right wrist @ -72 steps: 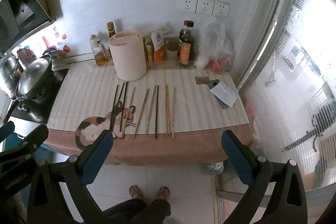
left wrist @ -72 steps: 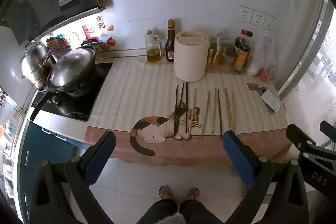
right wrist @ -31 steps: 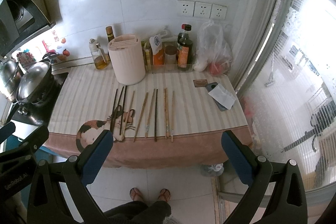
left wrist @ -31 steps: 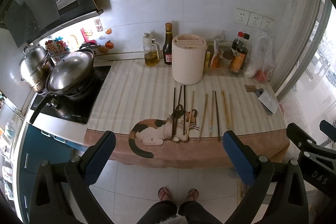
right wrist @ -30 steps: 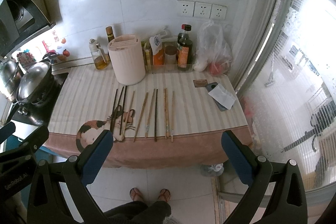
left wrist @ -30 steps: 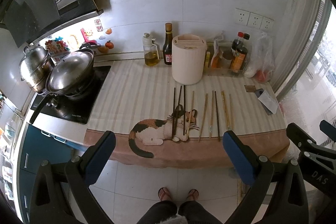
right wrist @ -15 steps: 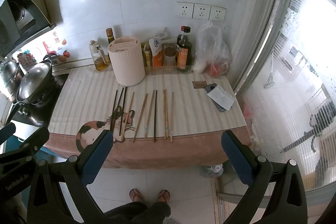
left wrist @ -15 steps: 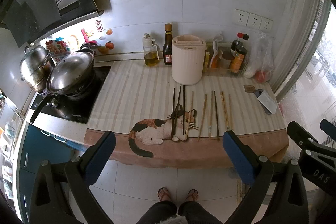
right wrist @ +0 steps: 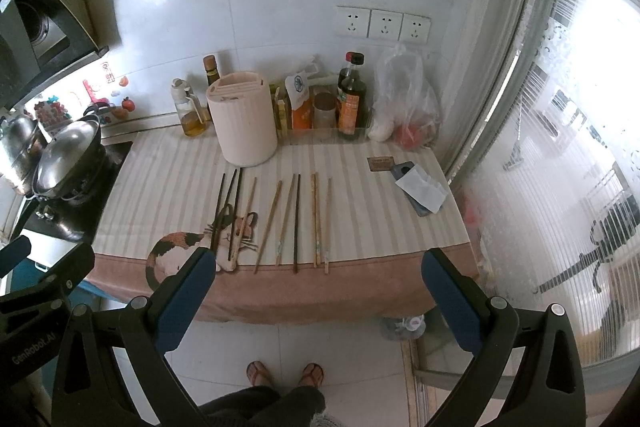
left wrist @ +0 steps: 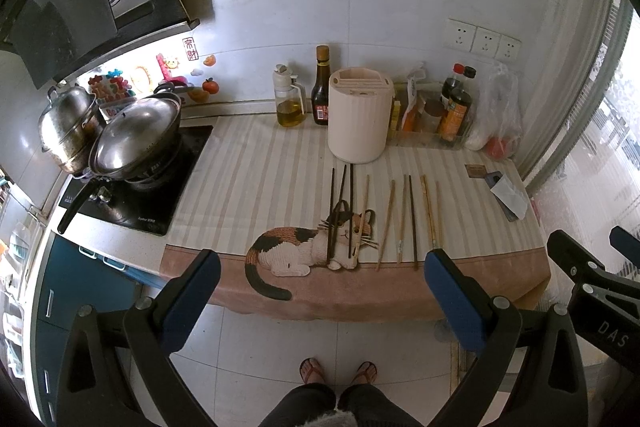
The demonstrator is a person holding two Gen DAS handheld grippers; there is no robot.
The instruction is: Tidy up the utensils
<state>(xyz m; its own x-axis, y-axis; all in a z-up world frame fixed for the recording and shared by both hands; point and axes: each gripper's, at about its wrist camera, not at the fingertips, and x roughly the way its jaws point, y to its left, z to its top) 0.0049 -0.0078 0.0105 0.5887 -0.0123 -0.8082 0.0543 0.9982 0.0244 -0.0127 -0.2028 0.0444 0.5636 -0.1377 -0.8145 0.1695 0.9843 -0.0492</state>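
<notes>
A: Chopsticks (left wrist: 400, 219) in a loose row on the striped cloth (left wrist: 256, 187), ahead of and below both tongs. Long axes?

B: Each runs away from the tongs, toward the pink holder (left wrist: 359, 115) standing just beyond their far tips. Dark sticks (left wrist: 340, 211) lie across the printed cat; pale ones sit to their right.

A: State of the tongs?

B: Left gripper (left wrist: 320, 301) spread wide, nothing between its blue pads. Right gripper (right wrist: 316, 301) likewise wide and empty. Both hang off the counter's near edge, over the floor.

A: Nearer side?

B: Judged from the views, the pale sticks fall toward the right gripper and the dark ones toward the left. Either must close across a stick, not along it.
</notes>
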